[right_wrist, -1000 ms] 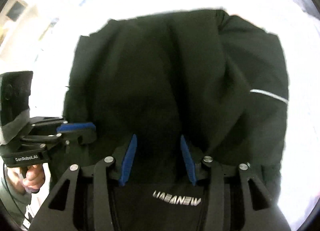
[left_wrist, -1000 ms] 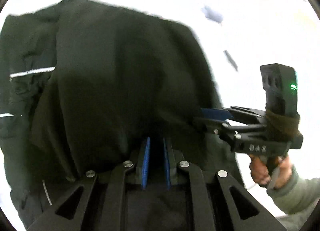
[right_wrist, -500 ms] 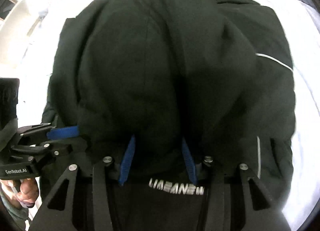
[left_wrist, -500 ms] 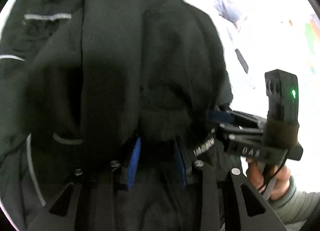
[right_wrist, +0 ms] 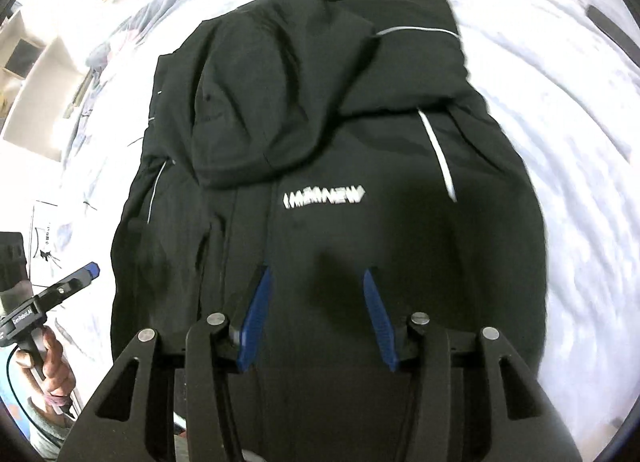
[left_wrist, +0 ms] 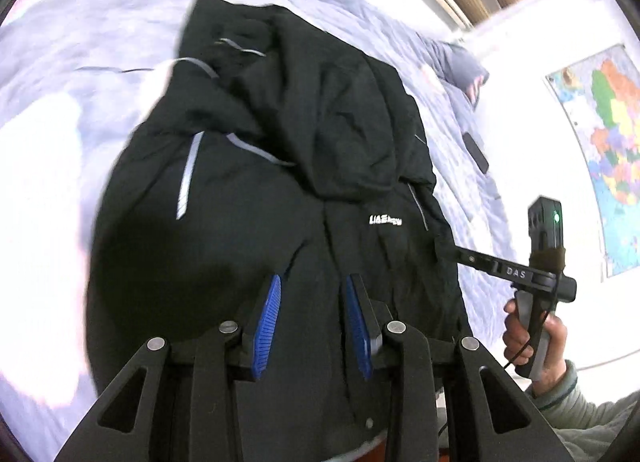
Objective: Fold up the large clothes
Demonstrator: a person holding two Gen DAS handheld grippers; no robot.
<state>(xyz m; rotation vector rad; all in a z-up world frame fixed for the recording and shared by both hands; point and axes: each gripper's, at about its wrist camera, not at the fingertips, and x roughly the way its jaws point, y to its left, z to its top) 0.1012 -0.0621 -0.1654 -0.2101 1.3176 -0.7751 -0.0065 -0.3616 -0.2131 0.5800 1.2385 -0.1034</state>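
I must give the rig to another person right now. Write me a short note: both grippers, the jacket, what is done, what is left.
Left gripper: jaws open, nothing held, above the jacket's near edge.
Right gripper: jaws opening, nothing between them, also above the near edge.
Jacket: black, lying on the bed, top part and hood folded down over the chest, logo showing.
Done: that one fold.
Left: probably fold it smaller and flatten the bulky hood.

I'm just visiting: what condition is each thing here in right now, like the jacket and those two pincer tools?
Black jacket: lying on the bed, partly folded, hood end flopped over its front.
Left gripper: open, nothing gripped, above the jacket.
Right gripper: jaws opening, nothing pinched between them.
Bed cover: spread out, wrinkled.
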